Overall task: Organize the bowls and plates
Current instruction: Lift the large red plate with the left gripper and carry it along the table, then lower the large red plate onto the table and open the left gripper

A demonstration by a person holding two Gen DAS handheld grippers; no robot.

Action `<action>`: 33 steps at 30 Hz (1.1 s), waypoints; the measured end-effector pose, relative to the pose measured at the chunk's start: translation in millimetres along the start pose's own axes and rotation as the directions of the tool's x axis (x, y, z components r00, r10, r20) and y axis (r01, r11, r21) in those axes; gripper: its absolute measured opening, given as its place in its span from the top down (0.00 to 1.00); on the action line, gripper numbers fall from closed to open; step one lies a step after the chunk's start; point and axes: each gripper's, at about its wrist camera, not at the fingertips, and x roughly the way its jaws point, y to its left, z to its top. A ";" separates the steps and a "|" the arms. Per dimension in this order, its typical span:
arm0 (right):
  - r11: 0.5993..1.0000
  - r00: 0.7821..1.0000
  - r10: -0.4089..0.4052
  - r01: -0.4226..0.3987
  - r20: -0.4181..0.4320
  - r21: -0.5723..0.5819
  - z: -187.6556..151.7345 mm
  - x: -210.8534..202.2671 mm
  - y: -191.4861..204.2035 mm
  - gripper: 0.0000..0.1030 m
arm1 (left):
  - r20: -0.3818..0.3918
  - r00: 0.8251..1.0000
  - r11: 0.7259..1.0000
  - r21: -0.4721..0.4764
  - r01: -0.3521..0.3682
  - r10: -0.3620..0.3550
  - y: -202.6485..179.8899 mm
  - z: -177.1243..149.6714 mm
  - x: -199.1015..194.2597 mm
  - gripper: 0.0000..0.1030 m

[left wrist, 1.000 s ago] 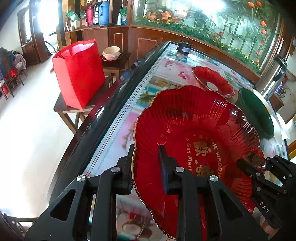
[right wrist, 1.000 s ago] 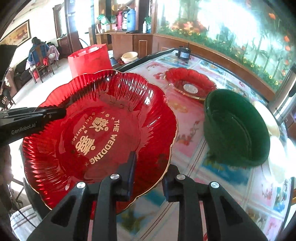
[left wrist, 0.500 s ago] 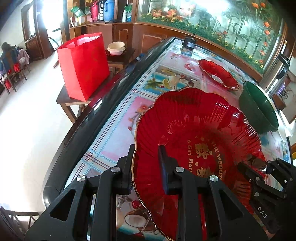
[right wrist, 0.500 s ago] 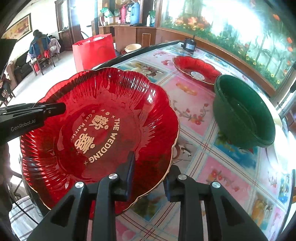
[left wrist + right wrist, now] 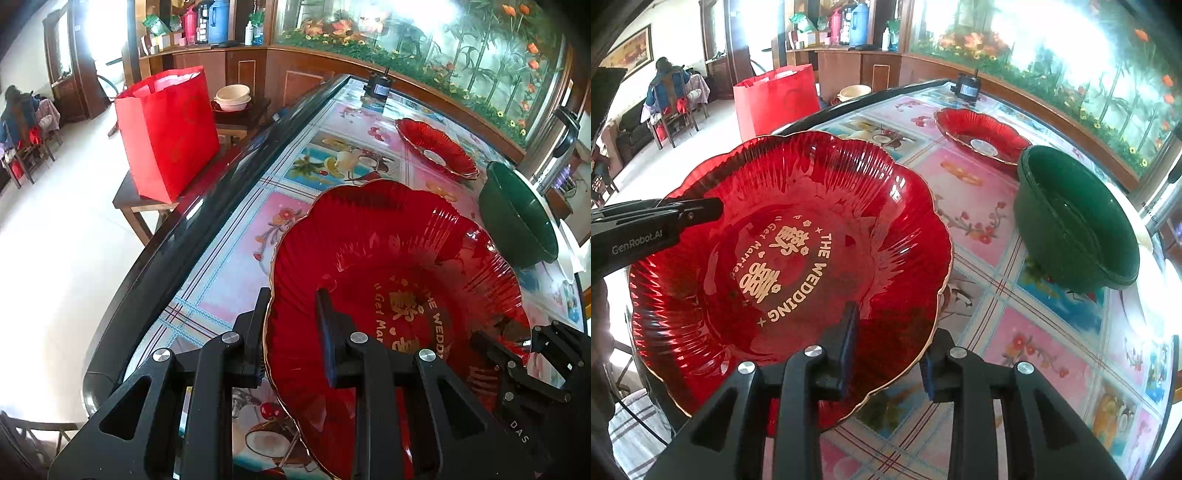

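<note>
A large red scalloped wedding plate (image 5: 388, 258) with gold lettering is held above the table by both grippers. My left gripper (image 5: 291, 325) is shut on its left rim. My right gripper (image 5: 890, 343) is shut on its near right rim; the plate fills the left of the right wrist view (image 5: 798, 221). The left gripper shows there at the plate's far left edge (image 5: 665, 218), the right one at the lower right of the left wrist view (image 5: 524, 354). A second red plate (image 5: 436, 147) (image 5: 979, 134) lies farther along the table. A green bowl (image 5: 517, 214) (image 5: 1071, 218) stands beside it.
The table (image 5: 229, 273) has a floral picture top with a black curved edge. A red bag (image 5: 166, 129) stands on a side table to the left, with cream bowls (image 5: 232, 98) behind it. A small black device (image 5: 376, 86) sits at the table's far end. A steel kettle (image 5: 554, 144) is at right.
Both grippers have drawn back and risen with the plate between them: the second red plate and the green bowl now look farther off and more of the table's near end shows.
</note>
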 end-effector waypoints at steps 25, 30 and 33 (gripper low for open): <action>0.993 0.994 0.107 -0.105 -0.026 0.056 -7.5 -10.2 -21.6 0.47 | 0.052 0.996 0.996 -0.048 -0.074 0.077 10.7 1.8 -6.4 0.41; 0.991 0.994 0.105 -0.104 -0.009 0.085 -8.3 -22.4 -38.4 0.42 | 0.058 0.995 0.996 -0.029 -0.081 0.083 4.5 5.4 -13.5 0.41; 0.990 0.995 0.096 -0.096 0.003 0.102 -6.0 -28.2 -47.1 0.42 | 0.074 0.995 0.997 -0.019 -0.071 0.073 -1.9 8.4 -20.4 0.41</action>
